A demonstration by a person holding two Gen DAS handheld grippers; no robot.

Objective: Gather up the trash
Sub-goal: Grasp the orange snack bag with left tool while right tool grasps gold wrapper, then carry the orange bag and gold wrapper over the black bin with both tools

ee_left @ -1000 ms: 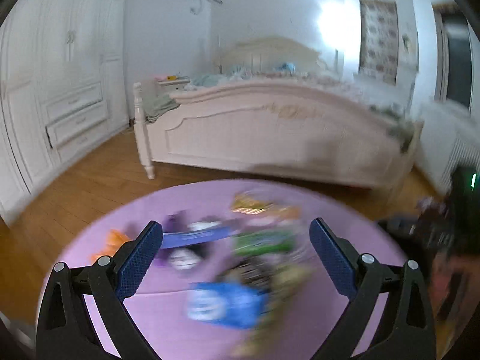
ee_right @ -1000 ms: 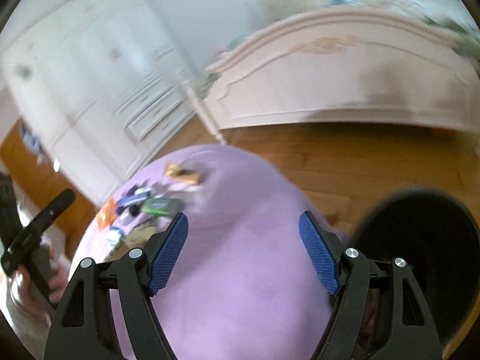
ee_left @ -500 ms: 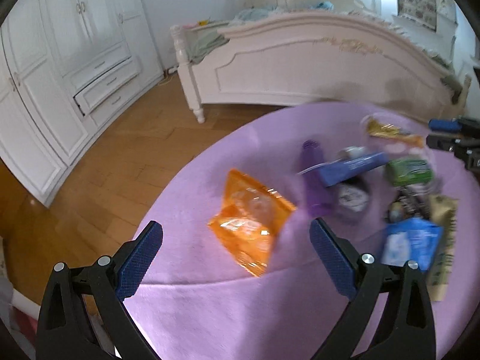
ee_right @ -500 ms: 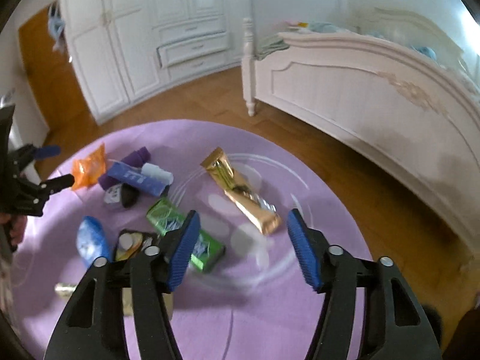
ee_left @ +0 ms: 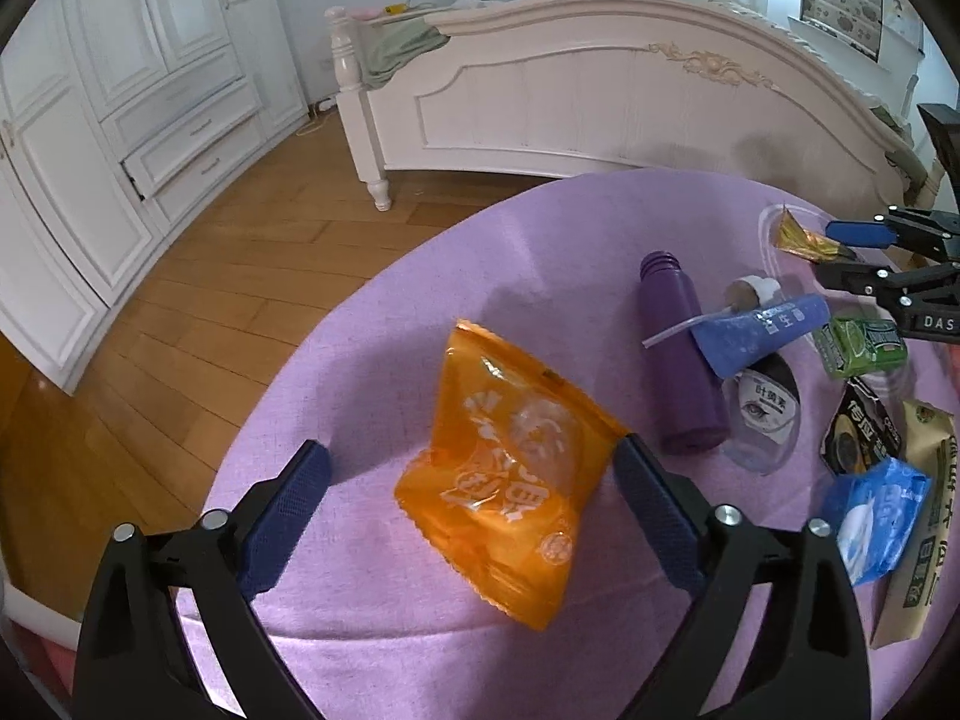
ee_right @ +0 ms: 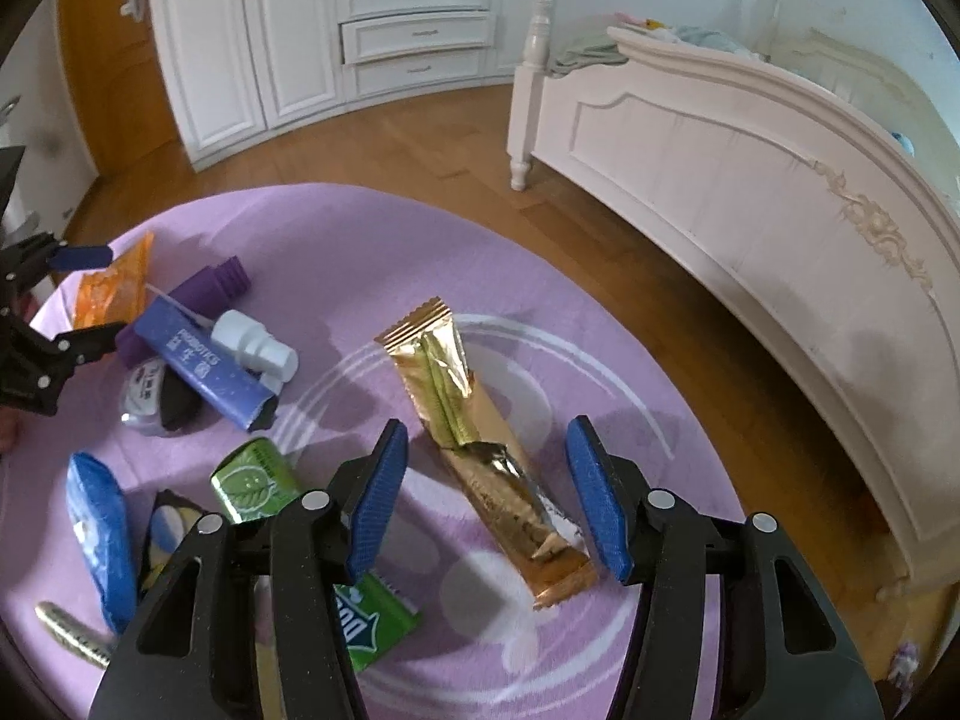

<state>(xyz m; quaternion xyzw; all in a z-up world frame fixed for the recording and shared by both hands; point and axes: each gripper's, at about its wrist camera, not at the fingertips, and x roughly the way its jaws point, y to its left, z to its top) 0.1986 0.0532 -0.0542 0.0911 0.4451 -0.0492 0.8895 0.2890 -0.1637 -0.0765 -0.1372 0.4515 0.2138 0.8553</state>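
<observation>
Trash lies scattered on a round table with a purple cloth (ee_left: 384,312). An orange snack packet (ee_left: 510,468) lies between the fingers of my left gripper (ee_left: 468,450), whose jaws are wide and closing. Its right pad is at the packet's edge and the left pad stands clear. A long gold wrapper (ee_right: 456,396) lies between the fingers of my right gripper (ee_right: 486,429), which hovers over it with jaws closing and both pads clear of it. Each gripper also shows at the edge of the other's view.
Beside the packet lie a purple bottle (ee_left: 684,360), a blue tube (ee_left: 762,330), a green pack (ee_left: 864,345), a blue packet (ee_left: 876,510) and other wrappers. A white bed (ee_left: 600,90) and white wardrobe (ee_left: 120,90) stand beyond the wooden floor (ee_left: 210,300).
My left gripper swung left from the pile and sank over the orange packet. My right gripper swung from the table's bare side to over the gold wrapper, and its jaws narrowed.
</observation>
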